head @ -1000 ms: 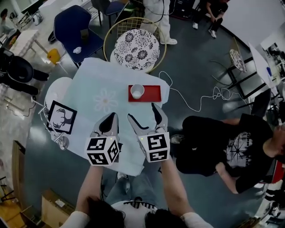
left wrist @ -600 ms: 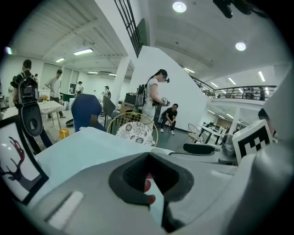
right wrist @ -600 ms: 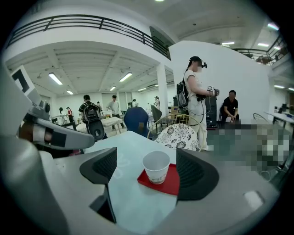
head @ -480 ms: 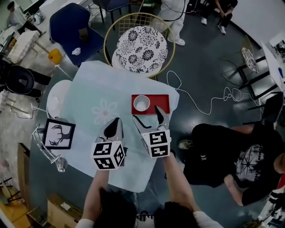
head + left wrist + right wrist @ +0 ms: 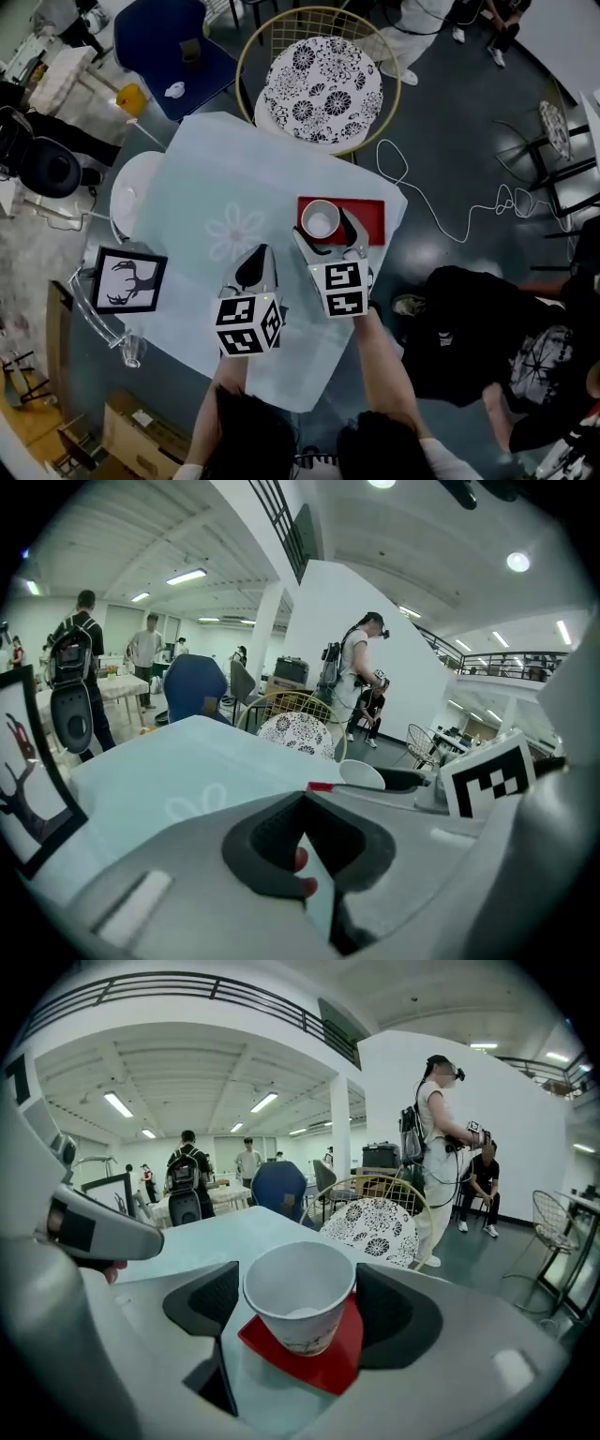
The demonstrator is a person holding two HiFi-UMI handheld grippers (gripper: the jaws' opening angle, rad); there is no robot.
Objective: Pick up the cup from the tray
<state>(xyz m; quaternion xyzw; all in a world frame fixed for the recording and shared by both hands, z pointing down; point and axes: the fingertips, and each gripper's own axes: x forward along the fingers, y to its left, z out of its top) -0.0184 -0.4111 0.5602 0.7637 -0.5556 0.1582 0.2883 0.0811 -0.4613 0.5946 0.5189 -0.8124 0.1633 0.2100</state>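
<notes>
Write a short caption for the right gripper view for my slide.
Open right claw on either side of a white cup, not touching it, on the red tray.

**Materials / finish check**

- Cup (image 5: 298, 1297): white, looks like paper, matt, with a rolled rim and faint print low on the wall.
- Tray (image 5: 330, 1363): red, smooth, slight sheen, looks like plastic.
- Tablecloth (image 5: 206, 178): pale blue, smooth, matt, faint flower print. Can't tell whether it's cloth or plastic sheet.
- Right gripper (image 5: 300, 1312) and left gripper (image 5: 305, 850): grey matt shells, moulded-plastic look.
- Pads (image 5: 398, 1316): black, matt, look rubbery.
- Marker cubes (image 5: 246, 326): matt black-and-white print.
- Floor (image 5: 450, 141): dark, smooth, some sheen.
- Wire chair (image 5: 281, 37): thin brass-coloured rods, look like metal.
- Seat cushion (image 5: 323, 84): black-and-white patterned fabric.
- Picture frame (image 5: 128, 279): black, matt.
</notes>
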